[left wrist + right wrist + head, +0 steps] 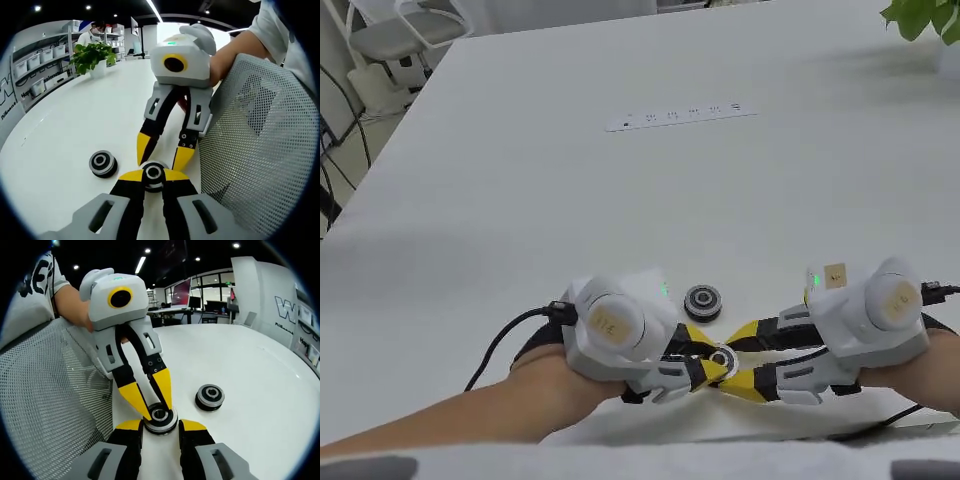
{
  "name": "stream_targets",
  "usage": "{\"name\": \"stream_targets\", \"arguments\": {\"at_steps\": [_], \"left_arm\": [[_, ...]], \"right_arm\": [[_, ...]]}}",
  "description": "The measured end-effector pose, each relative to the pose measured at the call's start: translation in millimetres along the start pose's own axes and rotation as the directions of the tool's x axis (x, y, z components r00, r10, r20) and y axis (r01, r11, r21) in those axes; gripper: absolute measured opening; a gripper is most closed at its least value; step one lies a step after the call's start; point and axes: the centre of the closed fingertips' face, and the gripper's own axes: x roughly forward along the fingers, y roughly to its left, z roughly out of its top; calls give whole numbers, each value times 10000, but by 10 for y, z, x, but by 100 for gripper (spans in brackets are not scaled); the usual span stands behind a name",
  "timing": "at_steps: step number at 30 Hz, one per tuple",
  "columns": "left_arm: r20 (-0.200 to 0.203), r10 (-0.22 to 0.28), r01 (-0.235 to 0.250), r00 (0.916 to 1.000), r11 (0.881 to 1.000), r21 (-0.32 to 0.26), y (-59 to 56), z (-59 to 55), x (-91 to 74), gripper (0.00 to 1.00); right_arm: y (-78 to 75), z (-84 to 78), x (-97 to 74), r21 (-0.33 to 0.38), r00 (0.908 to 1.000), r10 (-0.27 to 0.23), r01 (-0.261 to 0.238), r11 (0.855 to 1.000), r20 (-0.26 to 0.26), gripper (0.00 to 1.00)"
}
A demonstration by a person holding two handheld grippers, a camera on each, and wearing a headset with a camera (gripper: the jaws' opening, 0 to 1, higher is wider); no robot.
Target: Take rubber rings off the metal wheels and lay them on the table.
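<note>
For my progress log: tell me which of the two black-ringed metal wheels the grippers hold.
The nearer black-ringed metal wheel, pinched between the left gripper and the right gripper; the other wheel lies free on the white table.

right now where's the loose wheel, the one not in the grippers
In the head view the loose wheel lies flat on the white table, just beyond the held wheel; in the left gripper view it is to that wheel's left.
</note>
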Motion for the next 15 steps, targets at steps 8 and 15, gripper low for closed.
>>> {"name": "stream_targets", "arguments": {"at_steps": [8, 15], "left_arm": [[1, 0, 0, 10000, 10000, 9, 67, -43, 50, 7], [9, 2, -2, 10000, 10000, 20, 85, -60, 69, 7]], "right_arm": [[14, -28, -31, 69, 10000, 8, -8, 10000, 11, 23], [-7, -71, -67, 312, 10000, -29, 28, 9995, 36, 20]]}}
